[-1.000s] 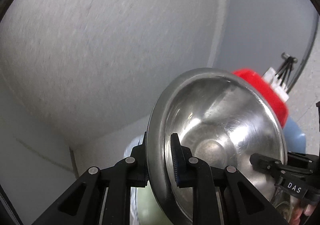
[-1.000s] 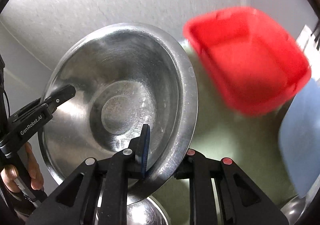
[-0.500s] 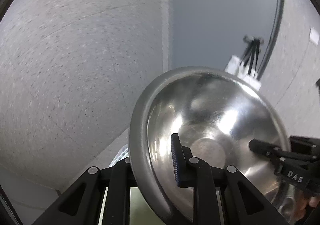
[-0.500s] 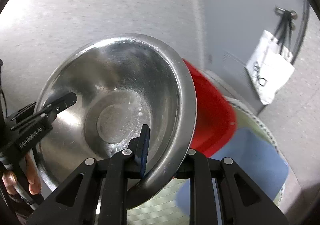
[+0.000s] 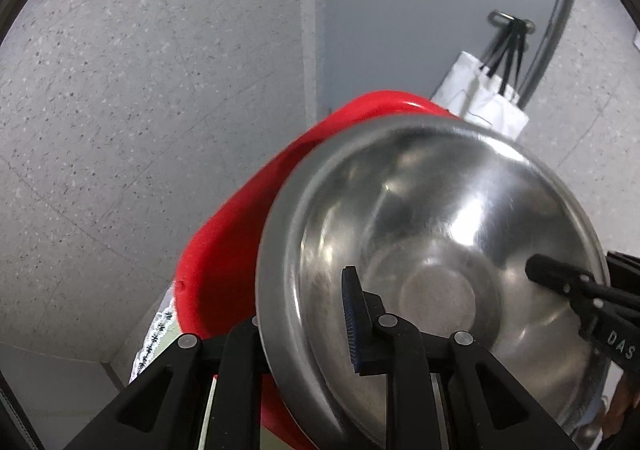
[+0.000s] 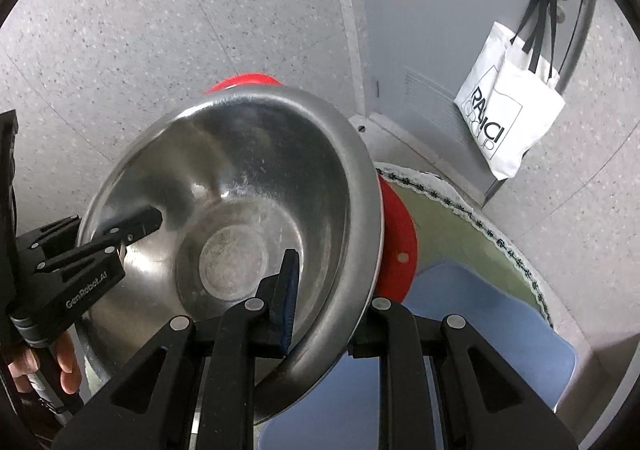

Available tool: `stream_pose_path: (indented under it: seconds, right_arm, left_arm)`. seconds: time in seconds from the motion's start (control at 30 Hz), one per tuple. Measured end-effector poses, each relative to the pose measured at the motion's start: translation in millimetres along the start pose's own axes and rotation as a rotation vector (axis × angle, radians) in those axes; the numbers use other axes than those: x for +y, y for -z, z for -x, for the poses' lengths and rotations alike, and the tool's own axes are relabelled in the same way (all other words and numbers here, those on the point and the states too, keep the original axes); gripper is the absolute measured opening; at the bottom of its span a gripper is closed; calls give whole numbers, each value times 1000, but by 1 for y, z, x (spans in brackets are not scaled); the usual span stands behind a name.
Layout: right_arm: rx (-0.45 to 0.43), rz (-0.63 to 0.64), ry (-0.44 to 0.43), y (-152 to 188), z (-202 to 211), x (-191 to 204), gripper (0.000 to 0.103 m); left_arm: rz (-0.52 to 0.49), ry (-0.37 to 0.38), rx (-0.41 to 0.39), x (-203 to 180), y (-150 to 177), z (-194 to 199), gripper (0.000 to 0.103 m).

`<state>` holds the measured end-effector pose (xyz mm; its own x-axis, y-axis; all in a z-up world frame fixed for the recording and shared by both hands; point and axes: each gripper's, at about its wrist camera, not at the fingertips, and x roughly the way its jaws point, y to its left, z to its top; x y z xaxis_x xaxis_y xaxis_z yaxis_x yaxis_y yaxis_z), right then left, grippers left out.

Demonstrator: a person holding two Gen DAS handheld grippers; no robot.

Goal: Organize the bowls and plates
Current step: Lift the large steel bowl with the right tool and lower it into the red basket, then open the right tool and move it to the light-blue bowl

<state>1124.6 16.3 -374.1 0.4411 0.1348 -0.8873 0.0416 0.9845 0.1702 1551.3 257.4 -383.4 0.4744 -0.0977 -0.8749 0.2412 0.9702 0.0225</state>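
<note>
Between both grippers' pinching jaws, round steel bowl (image 6: 240, 218) mid-transfer; beyond them, red plastic tub (image 5: 240, 234); next, lower level

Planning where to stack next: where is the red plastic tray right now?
The red plastic tray sits directly behind the steel bowl, peeking out left in the left wrist view.

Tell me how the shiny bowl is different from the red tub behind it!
The bowl is silver metal; the tub is red and looks like plastic. The bowl is round; the tub looks boxier with rounded corners. The bowl is pinched at its rim by the left gripper and right gripper; nothing visibly grips the tub. Both are open dishes, tilted towards the cameras.
</note>
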Motion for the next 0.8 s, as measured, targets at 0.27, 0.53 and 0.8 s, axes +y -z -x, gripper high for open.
stream_pose_path:
  seconds: [0.27,0.53,0.8]
  right_arm:
    - [12,10,16,-3,-14,1,27]
    - [-30,7,7,-1,7,6,57]
    - [-122,0,-23,19,65,-5,69]
  left_arm:
    - [39,-34,-34,8,-2,-10,67]
    - [51,-68,-75,2,20,17,79]
    - [91,-115,-195,-24,56,94,91]
